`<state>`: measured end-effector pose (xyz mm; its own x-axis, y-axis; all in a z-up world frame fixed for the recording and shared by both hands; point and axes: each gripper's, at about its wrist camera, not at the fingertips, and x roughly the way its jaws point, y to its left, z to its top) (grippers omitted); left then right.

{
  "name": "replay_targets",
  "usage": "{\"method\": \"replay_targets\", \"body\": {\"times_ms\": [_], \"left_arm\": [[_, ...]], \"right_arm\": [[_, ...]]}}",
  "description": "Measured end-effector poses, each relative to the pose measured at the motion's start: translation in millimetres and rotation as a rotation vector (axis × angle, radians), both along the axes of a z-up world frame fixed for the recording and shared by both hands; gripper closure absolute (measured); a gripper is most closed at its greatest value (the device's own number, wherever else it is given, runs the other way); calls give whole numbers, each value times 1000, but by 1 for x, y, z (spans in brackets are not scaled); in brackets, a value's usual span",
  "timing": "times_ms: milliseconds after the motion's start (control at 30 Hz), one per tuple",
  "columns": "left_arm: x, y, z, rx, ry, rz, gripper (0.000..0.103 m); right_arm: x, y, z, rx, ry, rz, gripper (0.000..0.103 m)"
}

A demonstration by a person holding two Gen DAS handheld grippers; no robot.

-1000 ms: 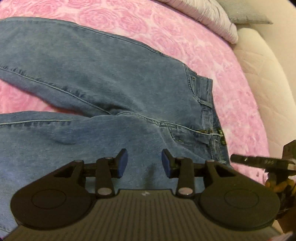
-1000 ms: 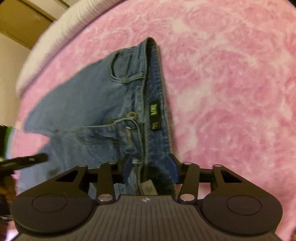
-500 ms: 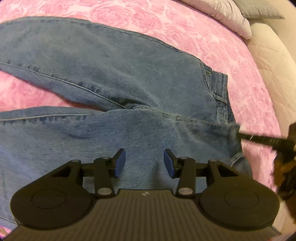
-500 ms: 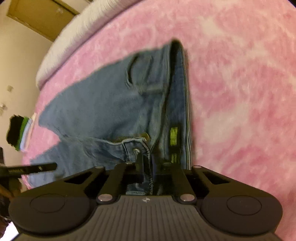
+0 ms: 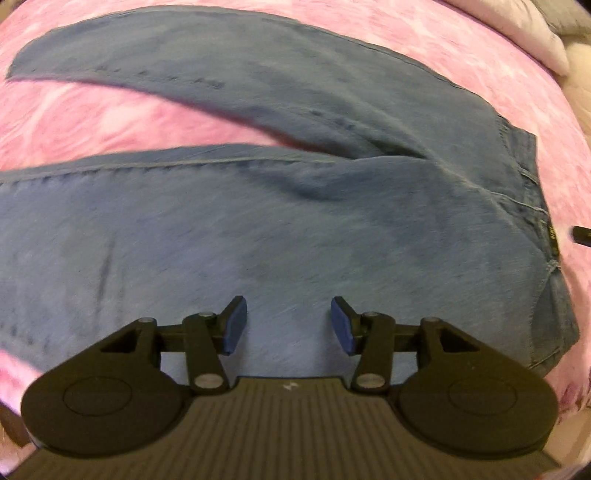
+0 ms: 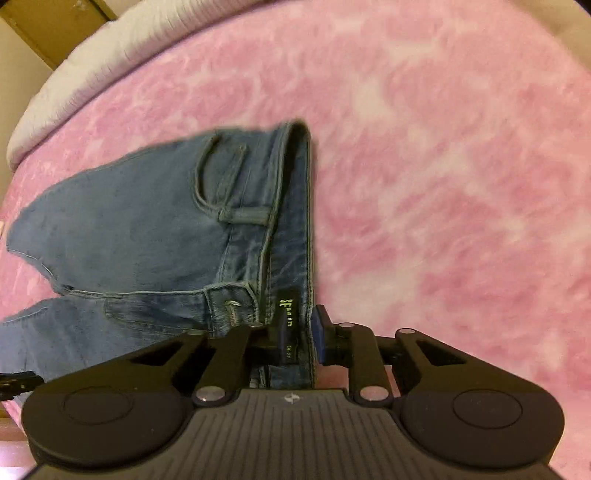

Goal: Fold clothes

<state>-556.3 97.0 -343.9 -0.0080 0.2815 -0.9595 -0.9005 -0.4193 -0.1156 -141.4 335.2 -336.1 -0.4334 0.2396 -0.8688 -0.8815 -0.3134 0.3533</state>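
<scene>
A pair of blue jeans [image 5: 295, 221] lies spread on the pink bed cover [image 5: 110, 118], with its two legs running to the left and its waistband at the right. My left gripper [image 5: 288, 325] hovers over the nearer leg; its jaws are opening and nothing is between them. In the right wrist view, the jeans' waistband [image 6: 291, 221] with its green label runs down between the jaws of my right gripper [image 6: 290, 336]. Those jaws are opening, and the band lies flat in the gap. A dark tip of the right gripper [image 5: 581, 234] shows at the left view's right edge.
The pink rose-patterned cover [image 6: 443, 184] stretches bare to the right of the waistband. A white pillow [image 5: 517, 33] lies at the far right corner of the bed. In the right wrist view, a pale pillow [image 6: 74, 74] lies along the far left, with a brown door behind it.
The left gripper slid along the jeans, so more of both legs shows, and its jaws widened a little. The right gripper clamped shut on the waistband, then spread partly apart.
</scene>
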Motion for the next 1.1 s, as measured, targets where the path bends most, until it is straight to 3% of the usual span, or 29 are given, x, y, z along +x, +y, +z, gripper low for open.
{"method": "replay_targets", "body": {"times_ms": [67,167,300,333,367,433,500,567,667,933,1100], "left_arm": [[-2,-10,-6,-7,3,20,57],[-2,-24,-22,-48,-16,54,55],[5,-39,-14,-78,44,1,54],[5,-42,-10,-95,60,-10,54],[3,-47,0,-91,66,-12,54],[-3,-58,23,-75,74,-3,53],[-8,-71,48,-47,80,13,50],[-11,-85,73,-14,87,23,47],[-13,-106,107,22,91,12,45],[-16,-194,184,74,137,-10,38],[-9,-238,230,115,175,-12,33]], "right_arm": [[1,-20,8,-22,85,14,80],[-17,-54,-3,-73,66,105,78],[-14,-81,-20,-107,-152,105,82],[-9,-84,-15,-104,-184,78,71],[-4,-86,-8,-98,-213,46,61],[3,-94,11,-85,-241,7,57],[2,-106,33,-72,-224,-23,49],[-7,-124,55,-58,-205,-50,35],[-29,-159,86,-34,-169,-84,27],[-79,-271,167,0,-157,-87,15],[-102,-317,205,33,-159,-75,15]]}}
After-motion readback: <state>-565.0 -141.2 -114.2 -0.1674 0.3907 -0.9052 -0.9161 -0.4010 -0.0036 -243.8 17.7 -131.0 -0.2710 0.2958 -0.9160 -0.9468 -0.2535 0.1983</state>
